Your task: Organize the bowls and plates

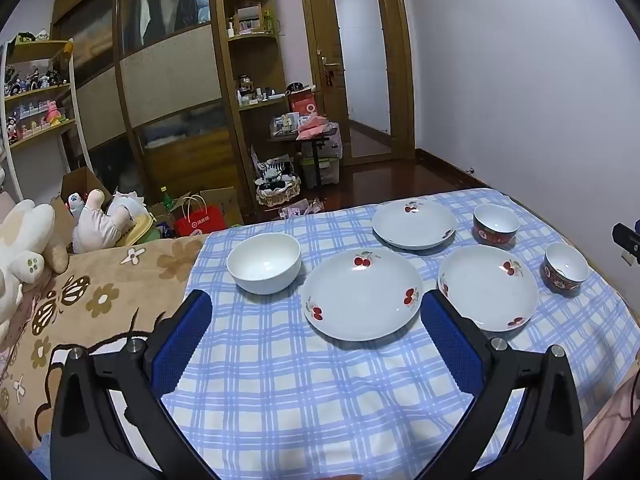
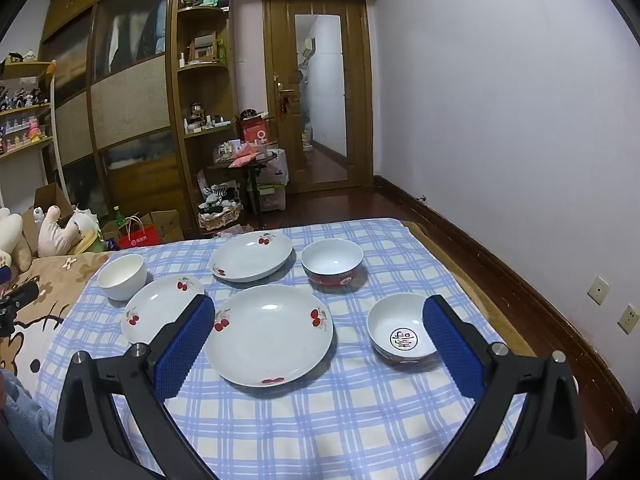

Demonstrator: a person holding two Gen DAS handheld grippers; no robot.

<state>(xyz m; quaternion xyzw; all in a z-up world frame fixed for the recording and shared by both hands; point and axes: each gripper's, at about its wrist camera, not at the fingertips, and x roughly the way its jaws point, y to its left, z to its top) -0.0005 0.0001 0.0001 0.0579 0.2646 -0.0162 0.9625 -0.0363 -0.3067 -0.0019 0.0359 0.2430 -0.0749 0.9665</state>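
Observation:
Three white cherry-print plates lie on a blue checked cloth [image 1: 280, 380]: a near-left plate [image 1: 361, 294] [image 2: 162, 309], a near-right plate [image 1: 488, 287] [image 2: 268, 334] and a far plate [image 1: 413, 224] [image 2: 251, 256]. A plain white bowl [image 1: 264, 262] [image 2: 121, 276] stands at the left. Two red-patterned bowls stand at the right, the far one [image 1: 496, 224] [image 2: 332, 260] and the near one [image 1: 565, 267] [image 2: 400, 332]. My left gripper [image 1: 316, 312] is open and empty above the cloth, before the near-left plate. My right gripper [image 2: 319, 316] is open and empty above the near-right plate.
The cloth covers a bed with a brown flowered blanket [image 1: 100, 300] at the left. Stuffed toys [image 1: 24, 240] lie at the bed's left edge. A wardrobe [image 1: 160, 80], a door [image 1: 360, 68] and floor clutter stand beyond. A wall [image 2: 520, 120] runs along the right.

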